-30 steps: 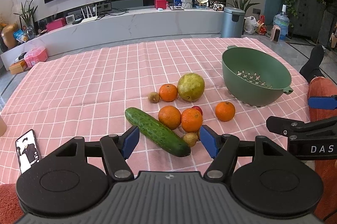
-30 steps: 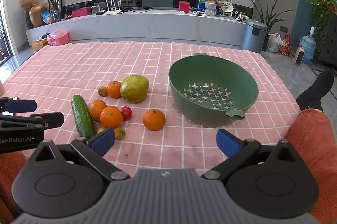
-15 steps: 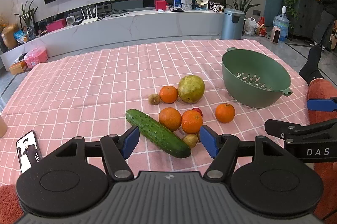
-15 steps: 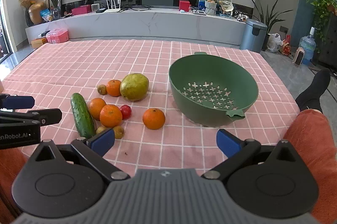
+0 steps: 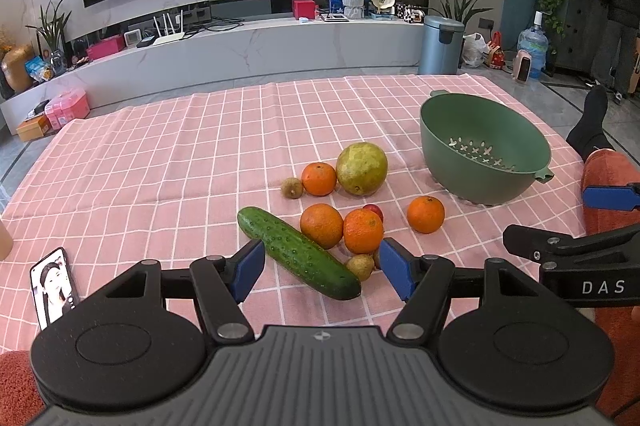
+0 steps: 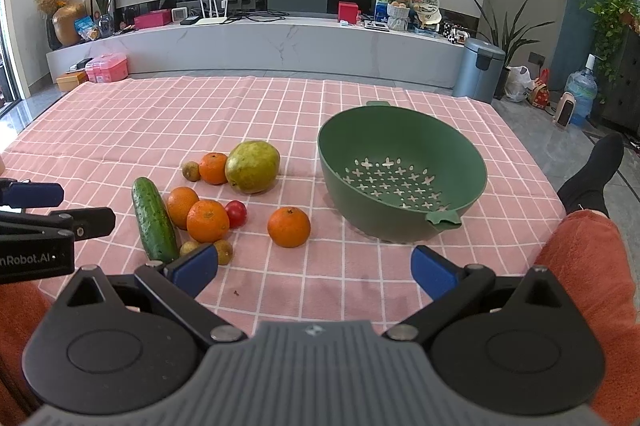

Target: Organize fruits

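**Fruit unsorted, both grippers empty at the near edge**

Nearest the person, the left gripper (image 5: 322,271) hangs low over the pink checked counter (image 5: 160,162), fingers spread, pinching nothing. The cucumber (image 5: 298,252) lies diagonally between them, apparently untouched. The right gripper (image 6: 314,268) is likewise spread and empty, facing bare cloth. A phone (image 5: 54,286) lies at the left edge.

Next out, a tight cluster: two oranges (image 5: 340,228) touching, a small red fruit (image 6: 236,213) behind them, small brown fruits (image 5: 360,266) at the cucumber's tip. One lone orange (image 6: 289,227) sits apart, nearer the green colander (image 6: 400,170), which is empty. Further back, a third grouped orange touches the large green-yellow fruit (image 5: 362,168).

Risk, in my judgement: closing on the cucumber could nudge the brown fruits and oranges; round fruit rolls freely on cloth. The colander may tip under a heavy drop at its rim.
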